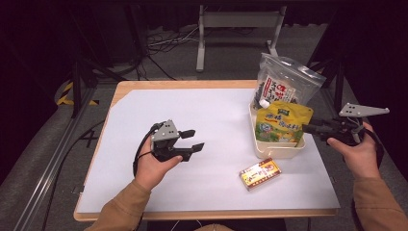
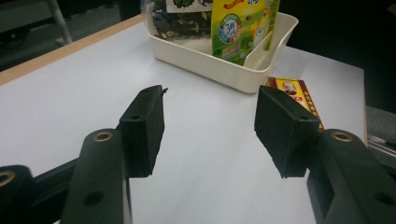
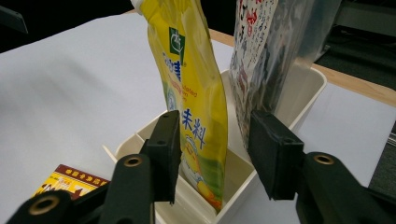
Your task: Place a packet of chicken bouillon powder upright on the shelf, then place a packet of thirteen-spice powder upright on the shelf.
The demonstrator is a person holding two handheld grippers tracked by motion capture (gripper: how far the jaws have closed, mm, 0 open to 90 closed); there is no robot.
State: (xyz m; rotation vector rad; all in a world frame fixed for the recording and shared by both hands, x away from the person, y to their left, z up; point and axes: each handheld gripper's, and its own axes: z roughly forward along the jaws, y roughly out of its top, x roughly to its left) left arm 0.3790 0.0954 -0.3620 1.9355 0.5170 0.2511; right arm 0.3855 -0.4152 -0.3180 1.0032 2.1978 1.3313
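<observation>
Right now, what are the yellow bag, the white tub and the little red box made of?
The yellow bag looks like thin glossy plastic film: it shines and bends. The white tub seems hard, smooth plastic, with even moulded walls. The little red box is probably printed cardboard, with sharp folded edges, though its shine could be a wrapper.

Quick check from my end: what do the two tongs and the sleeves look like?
Both tongs are black with blocky rectangular pads and brass-ringed holes. Each carries a grey three-cornered plate dotted with holes. A black cable loops off the left one. The sleeves are tan.
</observation>
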